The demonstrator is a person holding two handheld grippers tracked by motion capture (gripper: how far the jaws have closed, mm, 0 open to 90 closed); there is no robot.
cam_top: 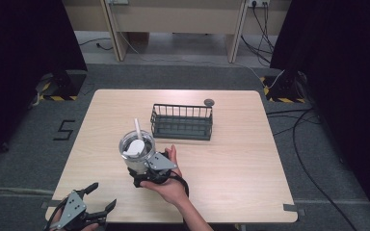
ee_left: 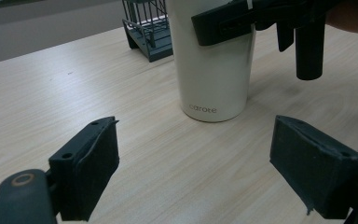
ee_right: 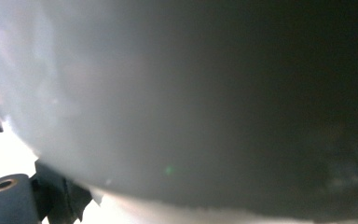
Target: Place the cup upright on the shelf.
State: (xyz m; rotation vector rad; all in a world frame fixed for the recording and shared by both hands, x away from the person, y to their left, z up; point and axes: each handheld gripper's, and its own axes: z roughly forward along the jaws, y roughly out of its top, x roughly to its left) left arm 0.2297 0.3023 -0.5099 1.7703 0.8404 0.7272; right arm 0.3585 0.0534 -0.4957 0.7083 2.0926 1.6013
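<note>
High view showed your right hand-held gripper (cam_top: 142,166) clamped on the white tumbler (cam_top: 136,155), which stood near the bench's (cam_top: 231,159) front edge, left of centre. It looked rigid, smooth and likely slippery; mid-body was the safest hold. Its lid and straw (cam_top: 137,128) hid any contents. The wire basket (cam_top: 181,121) held nothing. Your left hand-held gripper (ee_left: 193,163) stood apart.

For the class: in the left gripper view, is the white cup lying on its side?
No, the white cup stands upright on the table, its base flat on the wood.

Right gripper (cam_top: 142,169) clamped tight, hand behind it; left gripper (cam_top: 98,196) low, fingers (ee_left: 89,170) spread wide
</note>
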